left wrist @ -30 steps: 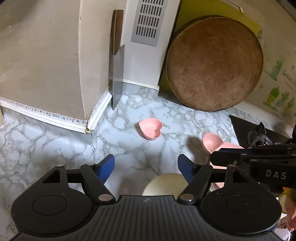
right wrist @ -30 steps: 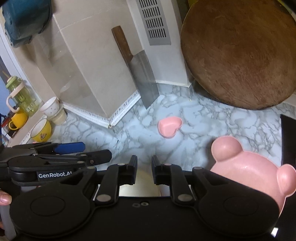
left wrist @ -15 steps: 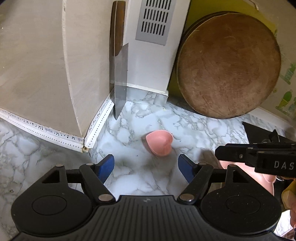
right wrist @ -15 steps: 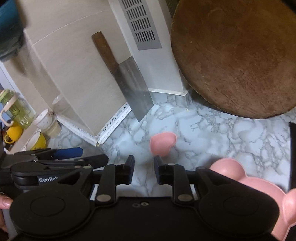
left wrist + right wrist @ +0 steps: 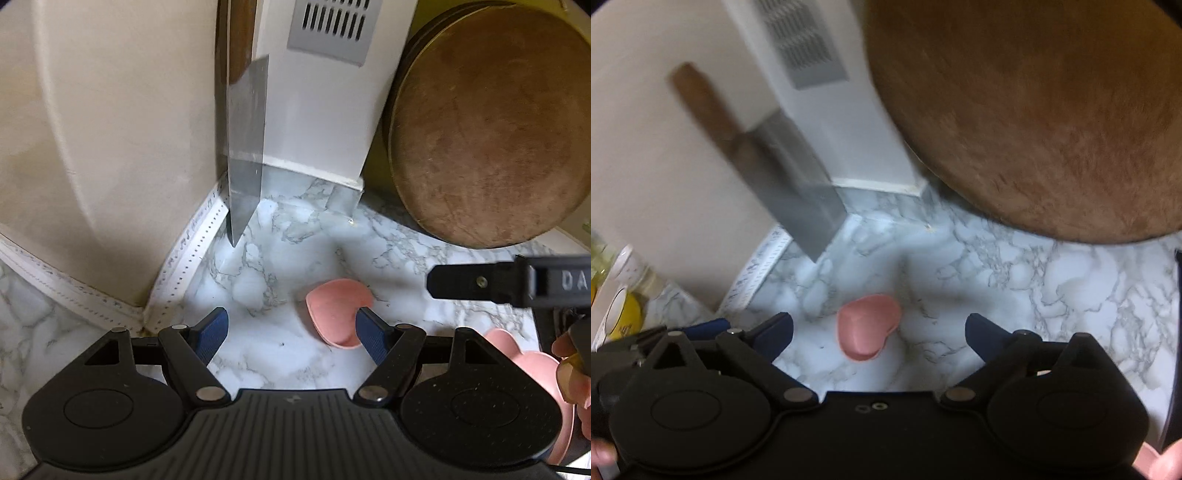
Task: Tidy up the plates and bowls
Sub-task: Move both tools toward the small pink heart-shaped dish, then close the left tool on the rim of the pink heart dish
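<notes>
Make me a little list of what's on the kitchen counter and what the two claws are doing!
counter: marble top
small dish: pink heart bowl, on the counter
bigger dish: pink bear-eared plate, at the right edge
knife: cleaver, leaning on the wall
board: round wooden board, propped up
left claw: open, empty
right claw: just opened wide, nothing gripped
</notes>
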A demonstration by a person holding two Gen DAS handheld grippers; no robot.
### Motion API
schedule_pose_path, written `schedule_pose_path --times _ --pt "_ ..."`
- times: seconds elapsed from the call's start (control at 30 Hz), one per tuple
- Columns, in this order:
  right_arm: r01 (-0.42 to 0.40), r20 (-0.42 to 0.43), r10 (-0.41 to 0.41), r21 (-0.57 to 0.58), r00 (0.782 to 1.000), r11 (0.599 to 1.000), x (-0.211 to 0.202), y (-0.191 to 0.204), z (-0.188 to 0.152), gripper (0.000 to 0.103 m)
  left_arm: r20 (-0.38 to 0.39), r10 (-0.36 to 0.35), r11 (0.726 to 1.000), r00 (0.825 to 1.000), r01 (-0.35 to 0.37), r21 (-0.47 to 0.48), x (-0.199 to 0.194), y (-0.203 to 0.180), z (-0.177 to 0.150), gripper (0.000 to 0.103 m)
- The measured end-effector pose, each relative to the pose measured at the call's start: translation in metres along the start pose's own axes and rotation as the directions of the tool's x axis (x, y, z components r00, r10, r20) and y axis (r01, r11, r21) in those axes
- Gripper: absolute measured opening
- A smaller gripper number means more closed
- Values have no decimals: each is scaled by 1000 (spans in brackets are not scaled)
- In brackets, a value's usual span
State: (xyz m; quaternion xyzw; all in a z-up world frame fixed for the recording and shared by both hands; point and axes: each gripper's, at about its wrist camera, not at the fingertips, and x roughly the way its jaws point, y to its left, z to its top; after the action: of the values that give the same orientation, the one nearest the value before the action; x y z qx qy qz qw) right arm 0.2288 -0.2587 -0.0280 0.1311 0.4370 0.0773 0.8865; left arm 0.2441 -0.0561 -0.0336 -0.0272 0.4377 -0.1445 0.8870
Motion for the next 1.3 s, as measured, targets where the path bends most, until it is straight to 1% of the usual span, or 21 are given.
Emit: schedule_pose_path --times 0.17,0.27,0.33,0.43,0.5,0.53,0.57,0.6,0.67,0.87,0.93,0.97,1.0,1.03,1.07,1.13,1.23,1.27,1.3 --pt "14 -91 -8 61 996 998 36 -8 12 96 -47 -16 999 999 14 -42 28 3 5 76" --pt "-11 -137 25 105 990 994 55 -13 14 93 -80 -37 996 996 30 -84 45 8 7 76" --pt "-8 -157 28 128 987 992 65 -15 14 92 -104 -36 996 994 27 -89 55 7 7 76" --pt "8 -174 16 132 985 991 77 -15 14 86 -127 -40 995 991 28 -96 65 7 5 76" --pt "4 -189 22 136 982 991 84 -16 13 81 -134 -33 995 990 20 -98 71 7 5 76" --pt "11 -198 16 138 980 990 86 -17 13 81 -136 -33 995 990 20 -97 73 7 5 76" --pt "17 -204 11 139 979 990 88 -17 13 79 -137 -35 995 990 22 -98 75 8 5 76" --pt "17 -209 13 140 978 990 90 -19 12 74 -137 -34 995 990 20 -99 76 8 5 76" --pt "21 -220 11 139 975 990 93 -20 11 69 -140 -32 995 990 19 -94 78 8 4 76" --pt "14 -214 11 116 977 993 96 -21 10 44 -128 -10 997 992 0 -74 82 4 4 75" --pt "12 -214 9 94 977 996 98 -18 10 41 -126 -10 997 992 0 -81 84 4 5 73" --pt "12 -211 6 86 978 996 98 -18 10 39 -129 -11 997 992 1 -79 85 4 5 70" --pt "11 -210 6 82 978 997 99 -18 10 38 -133 -15 997 991 4 -79 87 4 5 61" --pt "11 -213 6 80 977 997 100 -18 10 37 -137 -19 997 990 8 -82 88 3 5 55" --pt "12 -216 5 79 976 997 101 -18 10 35 -140 -25 996 990 13 -89 89 3 5 52" --pt "9 -219 10 85 976 996 103 -19 10 32 -144 -36 995 989 22 -99 89 3 4 41" --pt "13 -217 5 80 976 997 106 -19 10 28 -150 -33 994 988 17 -109 91 4 4 31" --pt "14 -216 2 76 976 997 106 -18 10 26 -151 -36 993 988 19 -113 91 5 4 30" --pt "18 -217 -2 70 976 997 107 -18 10 24 -151 -38 993 988 20 -116 92 5 4 26"
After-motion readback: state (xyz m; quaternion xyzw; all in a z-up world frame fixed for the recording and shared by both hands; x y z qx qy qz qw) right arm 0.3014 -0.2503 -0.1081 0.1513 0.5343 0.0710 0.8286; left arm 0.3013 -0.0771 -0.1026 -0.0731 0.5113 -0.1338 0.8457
